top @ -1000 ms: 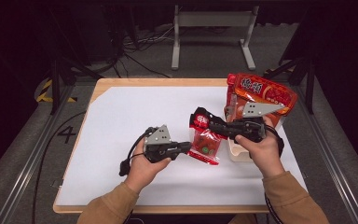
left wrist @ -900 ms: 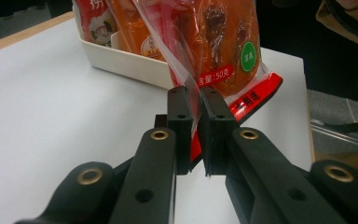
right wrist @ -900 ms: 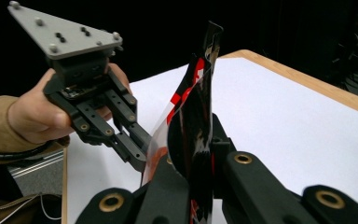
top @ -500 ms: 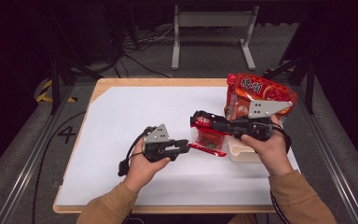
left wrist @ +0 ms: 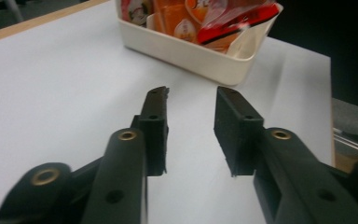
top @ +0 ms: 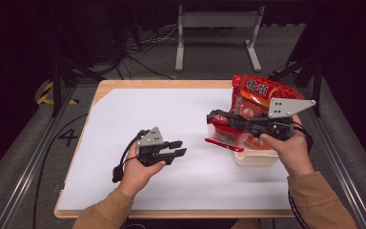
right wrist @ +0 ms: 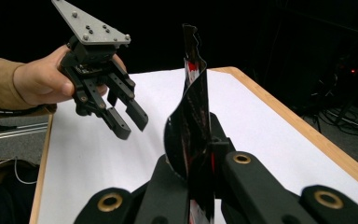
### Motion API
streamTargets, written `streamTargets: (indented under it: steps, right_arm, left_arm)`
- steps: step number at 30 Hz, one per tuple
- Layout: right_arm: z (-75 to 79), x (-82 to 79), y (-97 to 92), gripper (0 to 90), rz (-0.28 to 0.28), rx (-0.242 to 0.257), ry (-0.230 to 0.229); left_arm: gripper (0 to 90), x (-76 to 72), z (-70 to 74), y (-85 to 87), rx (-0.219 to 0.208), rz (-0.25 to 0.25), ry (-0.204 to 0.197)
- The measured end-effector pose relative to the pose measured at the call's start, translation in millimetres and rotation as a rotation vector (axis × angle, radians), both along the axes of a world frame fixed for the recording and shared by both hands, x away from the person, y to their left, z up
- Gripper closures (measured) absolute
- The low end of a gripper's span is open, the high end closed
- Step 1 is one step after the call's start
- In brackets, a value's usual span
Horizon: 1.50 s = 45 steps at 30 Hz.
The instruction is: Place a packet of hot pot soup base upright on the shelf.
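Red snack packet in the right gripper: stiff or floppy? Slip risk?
Probably floppy: the red snack packet curves and buckles above the right gripper, which is shut on it edge-on. Likely light, since that one pinch holds it off the table. Its glossy film may slide.

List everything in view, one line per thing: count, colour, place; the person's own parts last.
packet: one, red, clamped in the right gripper, above the table left of the bin.
bin: one, cream, on the table's right side, holding snack packs.
large bag: one, red-orange, standing up out of the bin's far end.
snack packs: several, orange and red, inside the bin; exact count unclear.
table: one, white top with a wooden edge.
frame: one, grey, on the floor beyond the table.
left gripper: one, black, over the table's left-centre, jaws apart and just been opening, nothing between them.
right gripper: one, black, shut on the packet.
hands: two, with tan sleeves, at the near edge.
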State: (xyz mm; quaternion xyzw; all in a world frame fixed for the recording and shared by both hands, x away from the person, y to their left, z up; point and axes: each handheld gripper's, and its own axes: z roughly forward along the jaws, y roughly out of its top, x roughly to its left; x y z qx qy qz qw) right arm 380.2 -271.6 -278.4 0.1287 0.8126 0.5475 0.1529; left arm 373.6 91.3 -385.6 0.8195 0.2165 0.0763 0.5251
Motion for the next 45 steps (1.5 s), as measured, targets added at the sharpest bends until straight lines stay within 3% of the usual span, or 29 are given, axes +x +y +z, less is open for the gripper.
streamTargets:
  steps: [13,26,45]
  right_arm:
    - [3.4,-0.3,-30.0,89.9,-0.029,-0.012,-0.01]
    - [5.0,7.1,-51.4,90.0,0.011,-0.024,-0.023]
    - [-3.7,14.0,-83.8,89.9,0.034,-0.022,-0.027]
  left_arm:
    - [54.1,-4.5,-6.0,35.0,0.016,0.09,0.032]
    - [51.9,-12.5,-10.1,64.8,0.014,0.173,0.052]
    - [51.6,-12.3,-17.5,79.4,0.008,0.209,0.075]
